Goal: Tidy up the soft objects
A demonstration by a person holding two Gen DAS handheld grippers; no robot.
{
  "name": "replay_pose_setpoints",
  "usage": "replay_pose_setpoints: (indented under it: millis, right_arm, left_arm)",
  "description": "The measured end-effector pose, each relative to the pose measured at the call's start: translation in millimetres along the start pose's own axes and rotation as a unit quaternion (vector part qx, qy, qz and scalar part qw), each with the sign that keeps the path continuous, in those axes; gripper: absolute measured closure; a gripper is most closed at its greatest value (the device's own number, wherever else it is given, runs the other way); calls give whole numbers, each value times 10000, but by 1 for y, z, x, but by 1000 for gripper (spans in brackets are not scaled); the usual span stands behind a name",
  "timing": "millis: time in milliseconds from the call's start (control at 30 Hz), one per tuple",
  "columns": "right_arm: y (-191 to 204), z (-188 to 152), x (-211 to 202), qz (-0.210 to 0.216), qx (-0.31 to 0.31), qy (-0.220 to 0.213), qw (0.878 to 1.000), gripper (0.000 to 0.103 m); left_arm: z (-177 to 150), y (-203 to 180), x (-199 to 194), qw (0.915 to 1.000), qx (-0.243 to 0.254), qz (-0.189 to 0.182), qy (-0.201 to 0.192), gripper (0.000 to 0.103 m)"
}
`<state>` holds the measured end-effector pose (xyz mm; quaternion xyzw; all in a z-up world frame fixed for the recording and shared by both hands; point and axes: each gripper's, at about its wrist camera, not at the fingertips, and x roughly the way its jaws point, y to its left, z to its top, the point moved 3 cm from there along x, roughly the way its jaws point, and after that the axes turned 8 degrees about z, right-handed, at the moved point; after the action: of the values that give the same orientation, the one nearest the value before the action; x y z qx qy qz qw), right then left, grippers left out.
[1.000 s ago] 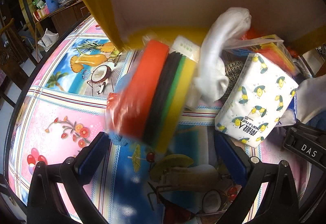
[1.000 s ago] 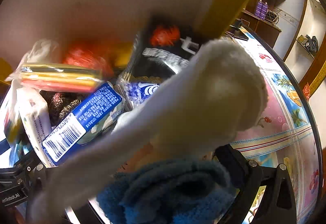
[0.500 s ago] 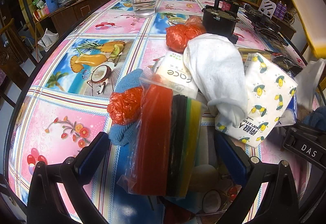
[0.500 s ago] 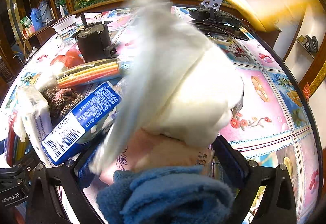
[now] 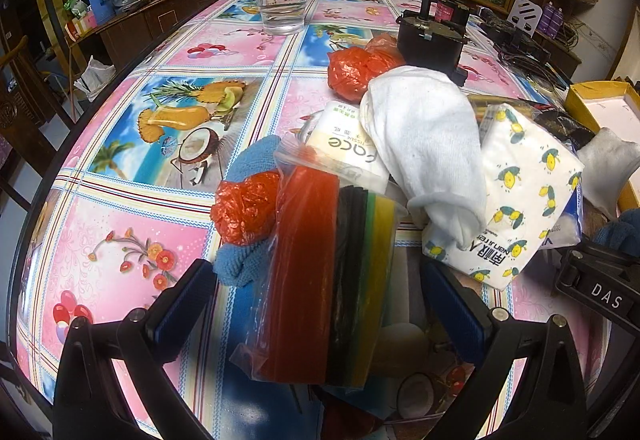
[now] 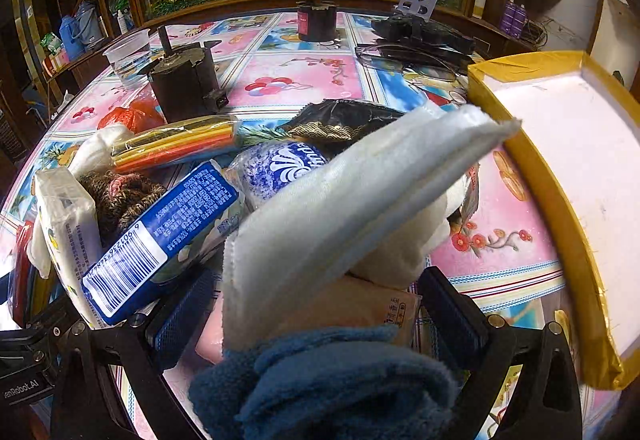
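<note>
A heap of soft things lies on the patterned table (image 5: 120, 144). In the left wrist view my left gripper (image 5: 320, 304) is open around a clear bag of red, black, green and yellow sheets (image 5: 320, 280). Behind it lie a white sock (image 5: 424, 144), a lemon-print tissue pack (image 5: 520, 196), a face tissue pack (image 5: 348, 152), a blue cloth (image 5: 240, 264) and red plastic balls (image 5: 244, 208). In the right wrist view my right gripper (image 6: 316, 320) is open, with a folded white cloth (image 6: 340, 208), a pink packet (image 6: 360, 308) and a dark blue towel (image 6: 328, 384) lying between its fingers.
An empty yellow-rimmed box (image 6: 560, 208) sits at the right of the heap. A blue barcode tissue pack (image 6: 168, 232), a knitted brown item (image 6: 120, 196), a black motor (image 6: 184, 84), a cup of water (image 5: 282, 4) and black cables (image 6: 420, 40) stand around.
The yellow box, held overturned above the heap a second ago, has gone to the right and rests upright on the table. The spilled things have fallen and settled. Both grippers kept their place.
</note>
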<state>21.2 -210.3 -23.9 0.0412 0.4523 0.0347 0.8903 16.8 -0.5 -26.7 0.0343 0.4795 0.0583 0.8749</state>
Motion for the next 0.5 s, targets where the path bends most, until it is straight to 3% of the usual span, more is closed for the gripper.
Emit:
replay_pose_setpoints:
  millis: [500]
  right_arm:
    - [-1,1,0,6,4,-1,10000,0]
  left_arm:
    - [0,0,0,10000,-1,-1,0,0]
